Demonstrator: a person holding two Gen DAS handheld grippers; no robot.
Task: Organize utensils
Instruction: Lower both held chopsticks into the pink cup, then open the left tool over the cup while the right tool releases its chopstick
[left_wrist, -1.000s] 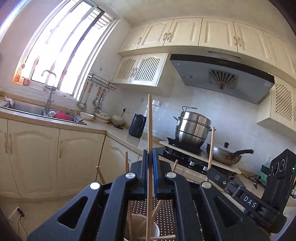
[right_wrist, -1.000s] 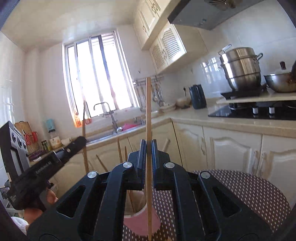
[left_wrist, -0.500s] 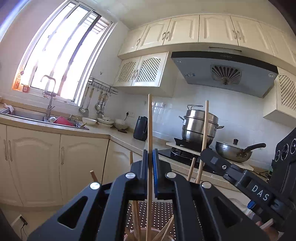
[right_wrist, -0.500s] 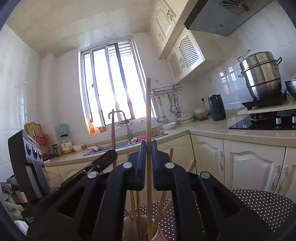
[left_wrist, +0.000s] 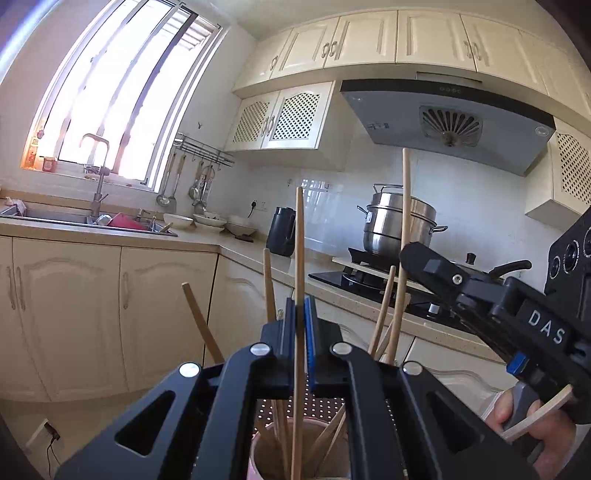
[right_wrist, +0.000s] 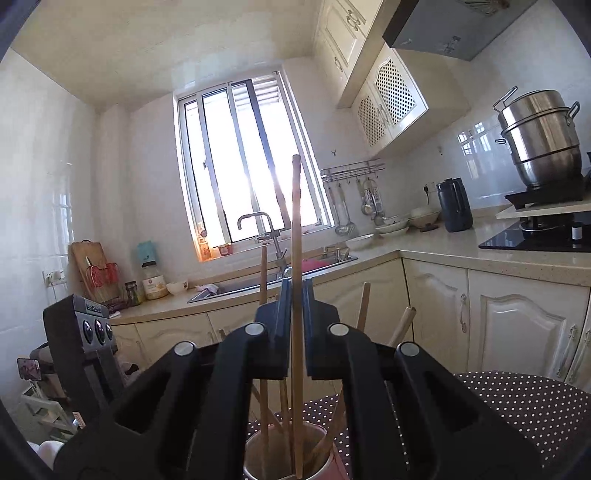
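Note:
My left gripper (left_wrist: 300, 314) is shut on an upright wooden chopstick (left_wrist: 300, 251) whose lower end reaches down into a pink cup (left_wrist: 258, 458) just below the jaws. My right gripper (right_wrist: 296, 295) is shut on a second upright chopstick (right_wrist: 296, 221), and its lower end stands inside the same cup (right_wrist: 332, 461). Several other chopsticks (left_wrist: 384, 314) lean in the cup. In the left wrist view the right gripper (left_wrist: 410, 254) comes in from the right, held by a hand (left_wrist: 535, 424), with its chopstick (left_wrist: 405, 199) rising above it.
The cup stands on a dark polka-dot cloth (right_wrist: 517, 402). Behind are cream cabinets (left_wrist: 110, 314), a sink with a tap (right_wrist: 266, 236), a black kettle (left_wrist: 280, 230), and a steel pot (left_wrist: 399, 225) on the stove.
Both grippers have sunk toward the cup, and their chopsticks now reach into it. The two grippers have drawn closer together, each still shut on its chopstick.

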